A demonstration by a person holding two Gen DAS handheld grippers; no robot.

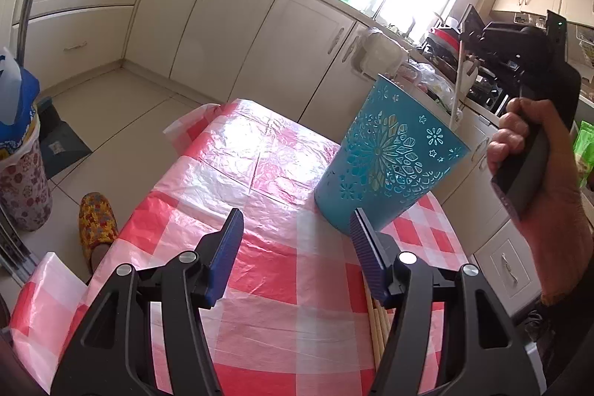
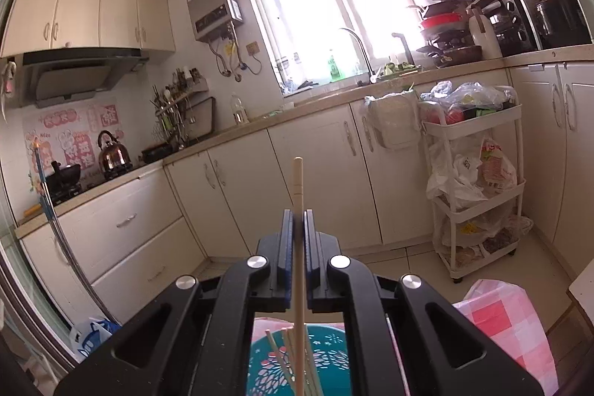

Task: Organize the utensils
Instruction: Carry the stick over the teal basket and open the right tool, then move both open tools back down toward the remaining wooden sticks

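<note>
The right tool is clamped on a pale wooden chopstick, held above a teal perforated plastic holder on the red-and-white checked table. The left tool stands open and empty just beside the holder. More pale chopsticks stand inside the holder.

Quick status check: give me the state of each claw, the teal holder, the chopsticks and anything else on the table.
Left claw: open, nothing between its pads.
Right claw: shut on one chopstick, held above the holder.
Teal holder: upright on the table, several chopsticks already inside.
Loose chopsticks: lying flat on the checked tablecloth, not yet sorted.
</note>
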